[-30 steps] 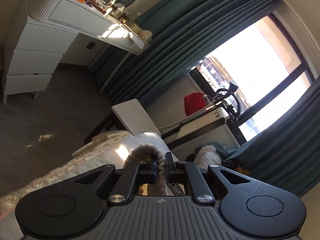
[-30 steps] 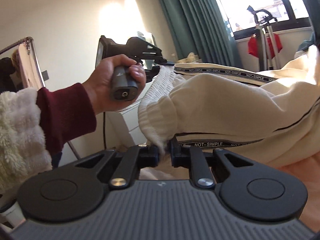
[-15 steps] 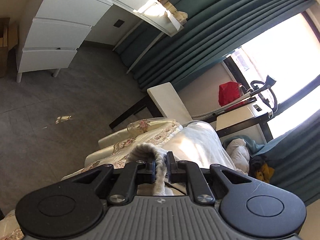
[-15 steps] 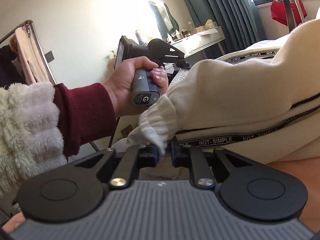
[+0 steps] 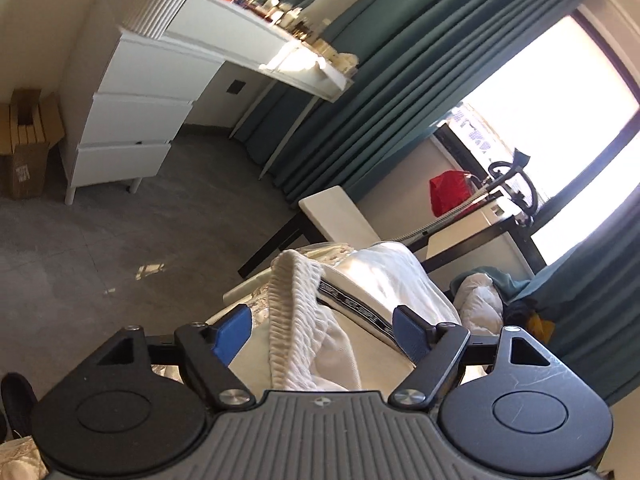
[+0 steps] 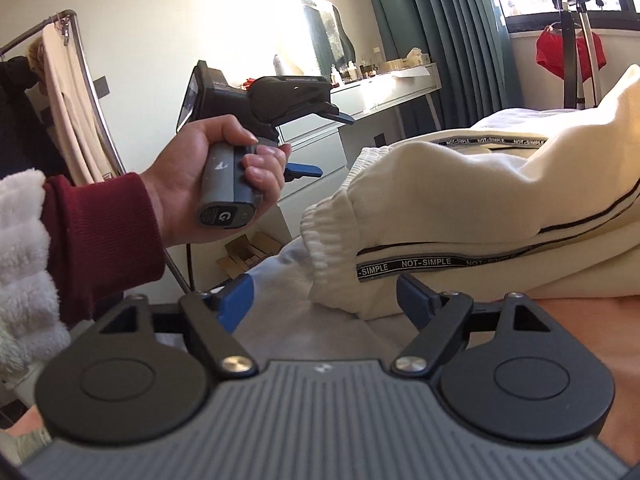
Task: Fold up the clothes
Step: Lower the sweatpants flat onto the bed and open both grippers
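Observation:
Cream sweatpants with a black "NOT-SIMPLE" side stripe lie folded over on the bed. Their ribbed white waistband rests on the bedding between and ahead of the spread blue pads of my left gripper, which is open. In the right wrist view the elastic band lies just beyond my right gripper, also open with nothing in it. The left gripper appears there too, held by a hand with a maroon cuff, hovering left of the pants.
A white dresser and vanity with bottles stands by teal curtains. A white bench sits at the bed's foot. A clothes rack stands left. A garment steamer and red cloth are by the window. Cardboard boxes are on the floor.
Both grippers were shut on the waistband and have opened, letting the pants drop onto the bed. The left gripper has pulled back slightly from the fabric.

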Motion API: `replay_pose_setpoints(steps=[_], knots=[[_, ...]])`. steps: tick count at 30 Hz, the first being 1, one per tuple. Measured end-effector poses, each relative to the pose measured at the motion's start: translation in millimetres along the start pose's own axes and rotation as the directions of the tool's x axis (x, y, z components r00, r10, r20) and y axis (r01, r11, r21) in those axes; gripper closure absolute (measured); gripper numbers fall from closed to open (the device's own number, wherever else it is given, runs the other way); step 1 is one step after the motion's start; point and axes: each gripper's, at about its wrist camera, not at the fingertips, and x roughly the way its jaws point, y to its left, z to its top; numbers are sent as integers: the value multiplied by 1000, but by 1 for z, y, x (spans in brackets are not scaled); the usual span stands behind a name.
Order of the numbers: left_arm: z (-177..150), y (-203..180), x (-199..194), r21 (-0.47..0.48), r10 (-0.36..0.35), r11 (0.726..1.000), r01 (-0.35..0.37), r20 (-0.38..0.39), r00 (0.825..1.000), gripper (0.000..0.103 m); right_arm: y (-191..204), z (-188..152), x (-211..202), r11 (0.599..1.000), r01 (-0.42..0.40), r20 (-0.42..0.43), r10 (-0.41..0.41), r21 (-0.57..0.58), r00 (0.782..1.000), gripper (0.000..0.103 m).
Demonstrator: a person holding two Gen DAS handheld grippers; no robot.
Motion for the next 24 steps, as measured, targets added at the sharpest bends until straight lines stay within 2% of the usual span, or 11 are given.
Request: replay_pose_setpoints(steps=[3,7,12,16,18,21,24], knots=[[-20,-33,-28,98,-28,995,27,11,1000,23,0,6,-27,1000,30,27,-30,-5,999,23],[-56,-79,-51,196,-69,978,74,-33,997,22,-4,18,-64,995,99,73,-98,-6,992,23],[-120,-135,-73,325,-96,938,124,-100,990,22,-16,27,-117,981,192,138,-192,13,972,23],[-173,-175,-90,395,-148,898,194,-145,978,22,-35,30,-159,961,274,178,-276,34,945,23],[-198,-190,-98,439,-148,875,201,-153,977,22,-50,27,-178,944,326,174,-331,55,928,23],[-233,-207,-104,496,-149,843,206,-151,977,22,-72,22,-207,911,404,163,-413,88,896,23],[-263,-211,-101,523,-182,816,246,-171,968,22,-86,16,-223,889,443,163,-457,115,874,23]])
